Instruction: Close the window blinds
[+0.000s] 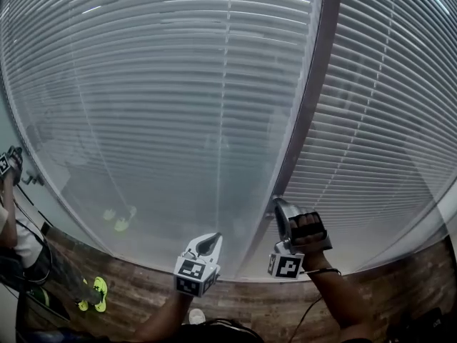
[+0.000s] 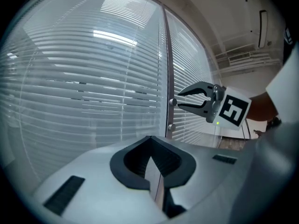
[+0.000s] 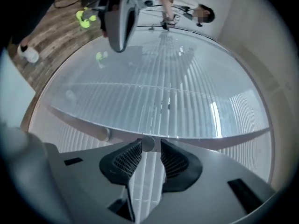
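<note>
White slatted blinds (image 1: 178,84) hang behind the glass in two panels, split by a dark upright frame (image 1: 308,113). Two small round knobs sit on that frame; the upper knob (image 3: 147,143) (image 2: 173,101) lies between the tips of my right gripper (image 3: 148,149) (image 1: 278,207). It touches the left pad, and a narrow gap shows on its other side, so the jaws stand slightly open. The second knob (image 3: 106,134) (image 2: 171,126) is just beside it. My left gripper (image 2: 153,164) (image 1: 209,243) is shut on nothing, held lower and to the left, apart from the glass.
Wooden floor (image 1: 143,291) runs along the foot of the window. A person stands at the left edge by yellow-green shoes (image 1: 93,294). The glass reflects the room. An air conditioner (image 2: 264,29) hangs high on the right wall.
</note>
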Tool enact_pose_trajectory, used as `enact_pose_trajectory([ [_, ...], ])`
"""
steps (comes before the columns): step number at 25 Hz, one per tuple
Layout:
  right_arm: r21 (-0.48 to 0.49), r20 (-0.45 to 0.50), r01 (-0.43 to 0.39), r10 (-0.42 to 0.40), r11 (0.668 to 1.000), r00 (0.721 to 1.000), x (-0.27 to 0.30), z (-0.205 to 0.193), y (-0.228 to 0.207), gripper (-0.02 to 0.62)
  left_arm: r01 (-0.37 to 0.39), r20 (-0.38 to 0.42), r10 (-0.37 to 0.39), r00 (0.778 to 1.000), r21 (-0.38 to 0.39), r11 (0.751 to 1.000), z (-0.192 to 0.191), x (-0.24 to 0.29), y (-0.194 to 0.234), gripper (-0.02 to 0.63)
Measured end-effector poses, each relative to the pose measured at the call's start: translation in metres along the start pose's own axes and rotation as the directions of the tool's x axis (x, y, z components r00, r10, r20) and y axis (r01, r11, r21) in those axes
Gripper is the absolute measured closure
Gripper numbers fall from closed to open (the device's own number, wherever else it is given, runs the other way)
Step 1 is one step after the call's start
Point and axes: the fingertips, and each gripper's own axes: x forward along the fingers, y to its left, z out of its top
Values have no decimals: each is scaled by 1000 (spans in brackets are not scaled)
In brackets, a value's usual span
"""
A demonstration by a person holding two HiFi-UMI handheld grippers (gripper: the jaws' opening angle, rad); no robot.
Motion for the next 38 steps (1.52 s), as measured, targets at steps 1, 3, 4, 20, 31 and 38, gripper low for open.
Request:
enact_pose_trajectory([
  [1, 82, -1, 13, -13, 997, 1000, -5, 1, -3, 469, 1, -2, -1, 1000, 2, 1000, -1, 1, -1, 606],
  [3, 277, 0, 1, -1, 961, 1000, -14, 4, -3, 469, -2, 7, 2, 1000, 12, 1000, -1, 2, -3, 606],
  [4, 370, 4, -13, 12, 929, 1000, -20, 6, -1, 469, -9, 22, 8, 1000, 20, 1000, 2, 2, -4, 606],
  [20, 977, 37, -44, 40, 209, 999, -87, -23, 38, 564, -111, 117, 113, 987, -17, 994, 26, -21, -30, 606],
  [31, 998, 62, -62, 114, -6, 991, -122, -38, 70, 592, -124, 57, 124, 991, 9, 992, 0, -38, -73, 606],
  [38, 996, 90, -86, 144, -37, 985, -136, -27, 96, 592, -171, -13, 171, 985, 17, 985, -13, -54, -73, 606],
])
